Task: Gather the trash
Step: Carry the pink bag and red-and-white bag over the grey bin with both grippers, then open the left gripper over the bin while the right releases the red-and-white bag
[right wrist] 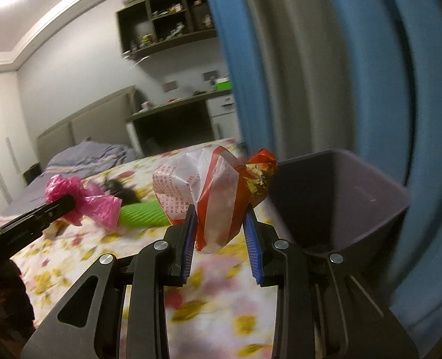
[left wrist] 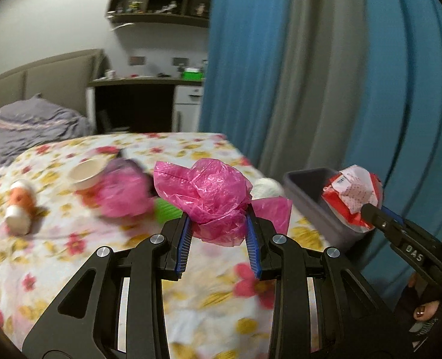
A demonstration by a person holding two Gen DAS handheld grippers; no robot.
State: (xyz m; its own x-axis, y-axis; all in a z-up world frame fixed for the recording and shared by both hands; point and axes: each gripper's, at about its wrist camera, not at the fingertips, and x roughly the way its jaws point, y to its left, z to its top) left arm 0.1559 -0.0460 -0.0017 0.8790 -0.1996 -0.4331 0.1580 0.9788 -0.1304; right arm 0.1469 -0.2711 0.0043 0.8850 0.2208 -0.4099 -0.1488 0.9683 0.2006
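A bedroom, with a bed (left wrist: 95, 269) under a flowered sheet and a blue and grey curtain (left wrist: 325, 74) filling the right side of the frame. In the left wrist view, the left gripper (left wrist: 218, 223) stands at the lower centre, and its fingers pinch a crumpled pink plastic bag (left wrist: 206, 191). Behind it, in the left half, more trash lies on the bed: a paper cup (left wrist: 86, 172), a small bottle (left wrist: 19, 209) and a green thing (left wrist: 167, 211). At the right edge a grey bin (left wrist: 310, 197) waits. The bag is thin and only its lower folds are pinched, so I think it may slip out before it reaches the bin.

In the right wrist view, the right gripper (right wrist: 221, 227) holds a red and white wrapper (right wrist: 209, 194) between its fingers, near the rim of the bin (right wrist: 340, 203) at the right. The bin stands close to the bed's edge, so a push on its rim may tip it. The two grippers are near each other and may collide over the opening.
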